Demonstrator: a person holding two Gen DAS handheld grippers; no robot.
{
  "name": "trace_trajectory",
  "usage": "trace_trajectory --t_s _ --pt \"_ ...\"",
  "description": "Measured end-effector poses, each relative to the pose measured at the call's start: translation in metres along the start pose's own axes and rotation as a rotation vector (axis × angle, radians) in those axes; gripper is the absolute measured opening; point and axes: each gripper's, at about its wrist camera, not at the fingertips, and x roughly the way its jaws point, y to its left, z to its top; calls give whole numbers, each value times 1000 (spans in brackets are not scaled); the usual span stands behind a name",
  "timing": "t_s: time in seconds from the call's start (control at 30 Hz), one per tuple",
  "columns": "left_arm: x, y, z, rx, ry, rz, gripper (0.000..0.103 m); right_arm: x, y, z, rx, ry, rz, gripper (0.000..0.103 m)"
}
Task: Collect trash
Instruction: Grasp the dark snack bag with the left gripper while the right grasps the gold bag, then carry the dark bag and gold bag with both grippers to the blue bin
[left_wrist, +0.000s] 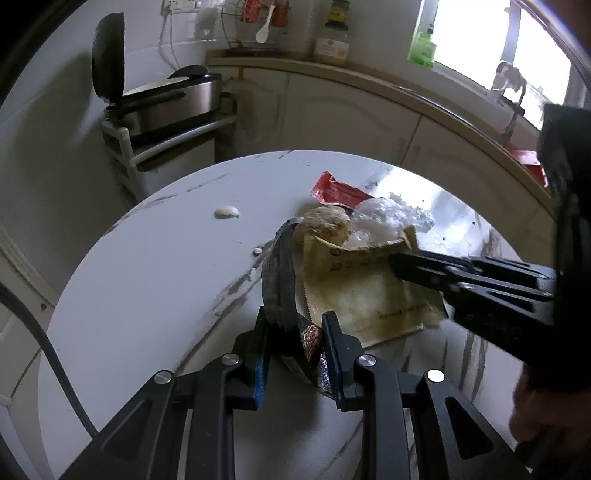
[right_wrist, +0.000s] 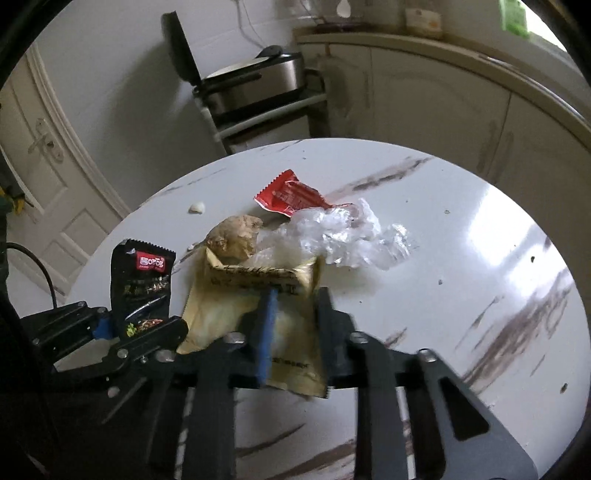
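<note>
My left gripper (left_wrist: 295, 325) is shut on a black snack packet (left_wrist: 282, 273), which stands on edge between its pads; in the right wrist view the same packet (right_wrist: 142, 280) rises upright from the left gripper (right_wrist: 142, 326). My right gripper (right_wrist: 295, 306) is shut on a crumpled yellow packet (right_wrist: 229, 314), and in the left wrist view its tips (left_wrist: 395, 266) pinch the packet's (left_wrist: 362, 291) upper edge. Behind on the round white table (right_wrist: 461, 206) lie a red wrapper (right_wrist: 291, 195), clear plastic film (right_wrist: 347, 232) and a ginger root (right_wrist: 236, 236).
A garlic clove (left_wrist: 227, 211) lies apart at the table's far left. Beyond the table, a steel grill (left_wrist: 173, 99) with its lid raised sits on a white rack, beside cream cabinets (left_wrist: 332, 110). A black cable (left_wrist: 44, 339) hangs at left. A door (right_wrist: 48, 166) stands further left.
</note>
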Motion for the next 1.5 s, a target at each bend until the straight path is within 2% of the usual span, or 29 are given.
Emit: trace_trajectory --t_s 0.1,0.47,0.83,1.17,1.5 --pt "-1 2 1 -5 3 -4 23 -8 -6 -6 13 -9 26 9" --pt "-28 -11 -9 7 -36 -24 22 -55 -25 -29 81 -88 -41 6" --pt "-66 -37 -26 54 -73 -74 21 -134 -49 -52 119 -183 -113 5" --pt "-101 -88 -43 145 -101 -126 21 -188 -76 -86 168 -241 -161 5" --pt "-115 -138 -59 236 -86 -173 21 -211 -99 -128 226 -242 -175 5"
